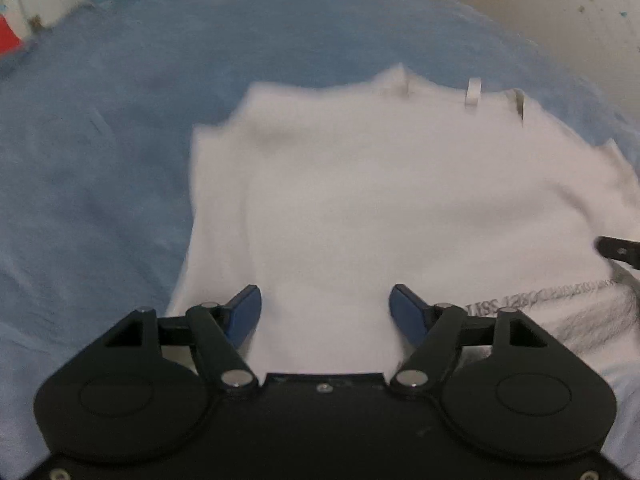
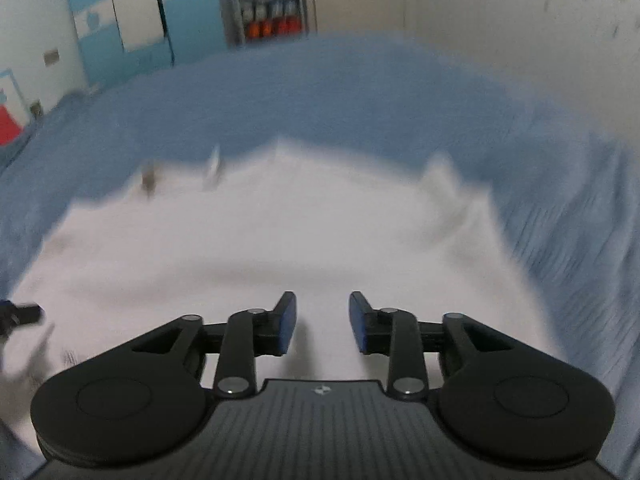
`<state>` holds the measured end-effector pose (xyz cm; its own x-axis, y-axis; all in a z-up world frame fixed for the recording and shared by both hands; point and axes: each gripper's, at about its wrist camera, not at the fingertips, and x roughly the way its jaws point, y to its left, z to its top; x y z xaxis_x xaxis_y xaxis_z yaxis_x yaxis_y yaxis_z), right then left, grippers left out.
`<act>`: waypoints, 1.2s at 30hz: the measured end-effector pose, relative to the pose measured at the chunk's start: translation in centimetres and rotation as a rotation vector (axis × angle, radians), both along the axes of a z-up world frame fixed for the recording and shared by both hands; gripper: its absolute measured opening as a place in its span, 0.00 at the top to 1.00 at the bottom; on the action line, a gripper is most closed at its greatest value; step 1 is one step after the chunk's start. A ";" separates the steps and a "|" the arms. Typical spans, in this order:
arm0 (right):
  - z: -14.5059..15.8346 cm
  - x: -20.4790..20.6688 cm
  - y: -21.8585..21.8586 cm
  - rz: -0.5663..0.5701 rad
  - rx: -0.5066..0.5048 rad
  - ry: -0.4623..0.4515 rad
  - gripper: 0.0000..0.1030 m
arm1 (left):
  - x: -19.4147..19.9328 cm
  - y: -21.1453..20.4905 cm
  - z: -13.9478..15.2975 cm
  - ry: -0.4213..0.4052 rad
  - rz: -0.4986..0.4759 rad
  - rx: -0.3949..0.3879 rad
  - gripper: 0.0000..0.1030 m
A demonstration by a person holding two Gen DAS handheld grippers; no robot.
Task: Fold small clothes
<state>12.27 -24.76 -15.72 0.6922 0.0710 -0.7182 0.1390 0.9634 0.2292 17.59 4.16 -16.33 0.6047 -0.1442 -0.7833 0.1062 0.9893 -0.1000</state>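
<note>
A white garment with small belt loops along its far edge lies spread on a blue cloth surface. Grey printed lettering shows on it at the lower right of the left wrist view. My left gripper hangs over the garment's near edge with its blue pads wide apart and nothing pinched between them. In the blurred right wrist view the same white garment fills the middle. My right gripper stands over it with a gap between its pads, and no fabric is gripped. A dark tip of the right gripper shows at the left view's right edge.
The blue cloth surface stretches beyond the garment on all sides. Behind it are a pale wall, blue-and-white cabinet doors and a shelf with orange and red items. A red object sits at the far left.
</note>
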 end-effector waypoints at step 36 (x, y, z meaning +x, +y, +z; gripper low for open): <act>4.8 -9.9 -2.2 -0.002 -0.094 -0.139 0.26 | -6.6 -3.2 3.7 0.030 -0.035 -0.059 0.28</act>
